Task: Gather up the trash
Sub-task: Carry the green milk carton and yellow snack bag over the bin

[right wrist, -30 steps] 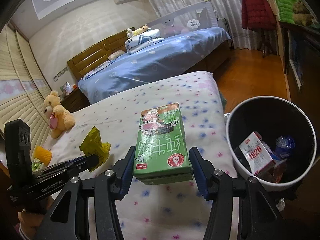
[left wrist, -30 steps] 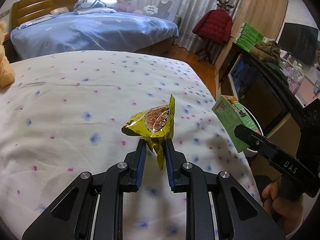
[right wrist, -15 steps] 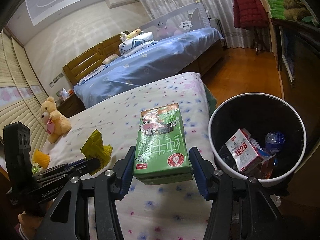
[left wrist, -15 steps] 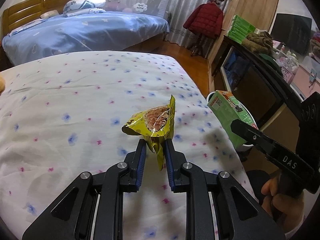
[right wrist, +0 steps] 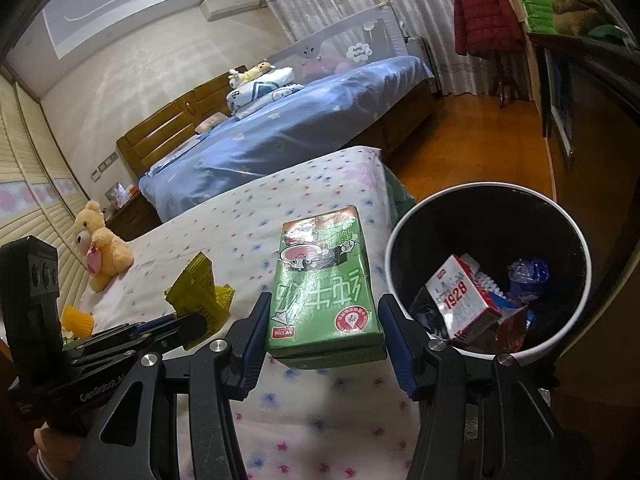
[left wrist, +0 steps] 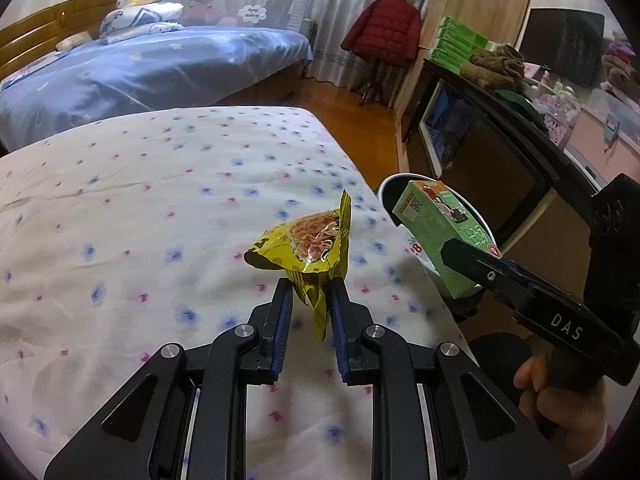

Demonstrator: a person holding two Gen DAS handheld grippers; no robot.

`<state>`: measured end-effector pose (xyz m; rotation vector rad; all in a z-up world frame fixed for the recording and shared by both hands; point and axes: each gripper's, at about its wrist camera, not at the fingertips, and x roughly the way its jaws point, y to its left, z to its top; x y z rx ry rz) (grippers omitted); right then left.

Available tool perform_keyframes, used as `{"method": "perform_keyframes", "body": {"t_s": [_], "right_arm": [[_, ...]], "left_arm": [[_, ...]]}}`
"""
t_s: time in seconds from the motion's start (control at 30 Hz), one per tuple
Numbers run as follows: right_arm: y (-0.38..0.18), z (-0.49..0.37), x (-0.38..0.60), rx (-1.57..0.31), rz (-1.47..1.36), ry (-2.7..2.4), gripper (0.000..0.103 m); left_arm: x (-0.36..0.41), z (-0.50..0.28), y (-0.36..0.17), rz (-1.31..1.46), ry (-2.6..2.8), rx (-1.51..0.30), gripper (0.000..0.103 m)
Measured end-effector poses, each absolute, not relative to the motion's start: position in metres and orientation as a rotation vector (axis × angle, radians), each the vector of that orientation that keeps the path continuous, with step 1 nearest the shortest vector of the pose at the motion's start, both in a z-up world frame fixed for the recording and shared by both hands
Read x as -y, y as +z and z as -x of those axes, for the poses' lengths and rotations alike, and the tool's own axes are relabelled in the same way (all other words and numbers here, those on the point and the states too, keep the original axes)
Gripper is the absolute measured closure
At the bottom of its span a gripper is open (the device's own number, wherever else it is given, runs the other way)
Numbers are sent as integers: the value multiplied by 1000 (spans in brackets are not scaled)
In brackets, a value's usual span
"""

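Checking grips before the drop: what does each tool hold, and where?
Left tool: crumpled yellow snack wrapper, by its lower tail. Right tool: green drink carton, across its bottom end.

We read "DAS" in white on the black arm of the right gripper (left wrist: 452,250), "GenRobot.AI" along the left gripper (right wrist: 192,330), and a red "1928" on the white carton (right wrist: 460,300) in the bin (right wrist: 400,236) to the right gripper's right; the green carton (right wrist: 324,280) it carries bears Chinese characters
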<state>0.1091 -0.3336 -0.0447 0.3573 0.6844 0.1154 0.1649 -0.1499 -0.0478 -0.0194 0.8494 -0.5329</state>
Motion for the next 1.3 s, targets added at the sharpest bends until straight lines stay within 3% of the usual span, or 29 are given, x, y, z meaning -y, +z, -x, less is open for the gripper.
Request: {"method": "perform_keyframes", "body": {"t_s": [1.3], "right_arm": [[-46, -92, 391, -660, -399, 3, 49]], "left_arm": [[223, -165, -38, -72, -637, -831, 85]]}}
